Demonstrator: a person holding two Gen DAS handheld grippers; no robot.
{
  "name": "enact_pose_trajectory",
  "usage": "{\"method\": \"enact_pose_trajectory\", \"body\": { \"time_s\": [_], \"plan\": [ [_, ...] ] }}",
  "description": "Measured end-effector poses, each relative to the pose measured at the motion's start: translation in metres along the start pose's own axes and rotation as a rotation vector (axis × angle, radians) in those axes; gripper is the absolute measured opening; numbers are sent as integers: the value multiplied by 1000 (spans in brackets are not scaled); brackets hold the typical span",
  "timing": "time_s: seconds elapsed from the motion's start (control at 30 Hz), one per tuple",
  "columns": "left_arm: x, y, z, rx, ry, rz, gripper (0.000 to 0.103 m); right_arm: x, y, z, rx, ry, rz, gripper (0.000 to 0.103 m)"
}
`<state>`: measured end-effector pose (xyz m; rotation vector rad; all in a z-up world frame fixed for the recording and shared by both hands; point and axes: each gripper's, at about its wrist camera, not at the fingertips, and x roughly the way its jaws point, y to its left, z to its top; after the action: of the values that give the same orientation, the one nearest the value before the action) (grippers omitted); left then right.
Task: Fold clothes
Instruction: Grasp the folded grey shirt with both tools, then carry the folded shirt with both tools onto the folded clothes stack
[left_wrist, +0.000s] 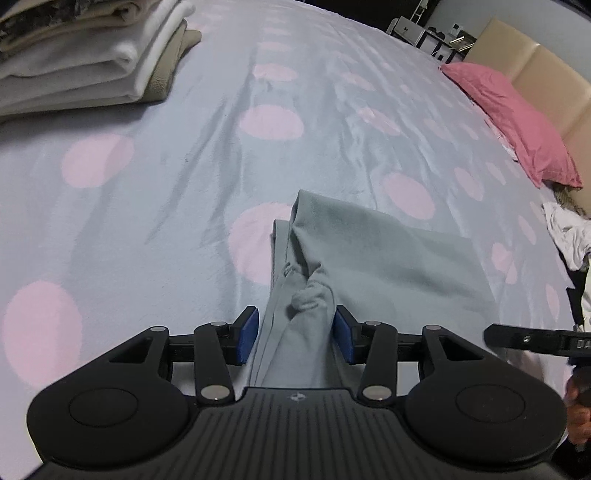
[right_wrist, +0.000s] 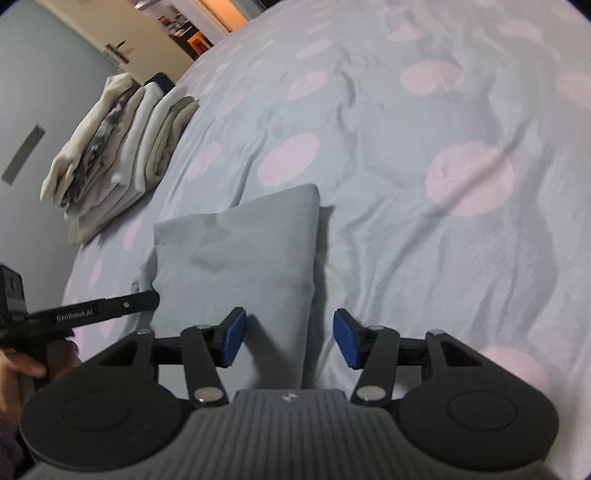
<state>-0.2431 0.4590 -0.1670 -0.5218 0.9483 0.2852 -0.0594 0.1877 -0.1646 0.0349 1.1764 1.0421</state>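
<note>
A pale grey-green garment (left_wrist: 388, 251) lies folded on the bed, and its near end rises in a bunched ridge. That ridge sits between the blue pads (left_wrist: 246, 334) of my left gripper (left_wrist: 295, 334), whose jaws stand wide apart, so it is open. In the right wrist view the garment (right_wrist: 240, 243) is a flat folded rectangle. My right gripper (right_wrist: 290, 338) is open over its near right edge with nothing pinched. The right gripper's black finger (left_wrist: 517, 338) shows at the left view's right side. The left gripper's finger (right_wrist: 110, 308) touches the garment's left edge.
The bed has a light sheet with pink dots (left_wrist: 147, 184). A stack of folded clothes (left_wrist: 74, 55) (right_wrist: 118, 155) sits at its far left. A pink pillow (left_wrist: 517, 118) lies against a beige headboard (left_wrist: 546, 74), with crumpled white clothing (left_wrist: 569, 236) at the right. A hand (right_wrist: 14, 365) holds the left gripper.
</note>
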Motion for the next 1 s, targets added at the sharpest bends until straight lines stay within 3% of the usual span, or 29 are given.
{"method": "enact_pose_trajectory", "body": {
  "time_s": [0.23,0.3,0.37,0.53,0.77,1.0],
  "plan": [
    [15,2,6,2,-5,-40,41,21,-16,5,82,-3,75,53],
    [15,-1,5,11,-18,-46,36,27,-20,6,105,-4,96,44],
    [14,-6,4,36,-34,-55,20,21,-13,5,77,-23,99,38],
    [4,-17,1,82,-77,-33,14,7,5,5,5,-71,108,25],
    [-40,-27,-9,119,-212,-19,14,-14,30,3,-95,-139,119,22],
    [-104,-11,-27,83,-346,16,13,-40,70,-2,-226,-217,156,21]
  ]
}}
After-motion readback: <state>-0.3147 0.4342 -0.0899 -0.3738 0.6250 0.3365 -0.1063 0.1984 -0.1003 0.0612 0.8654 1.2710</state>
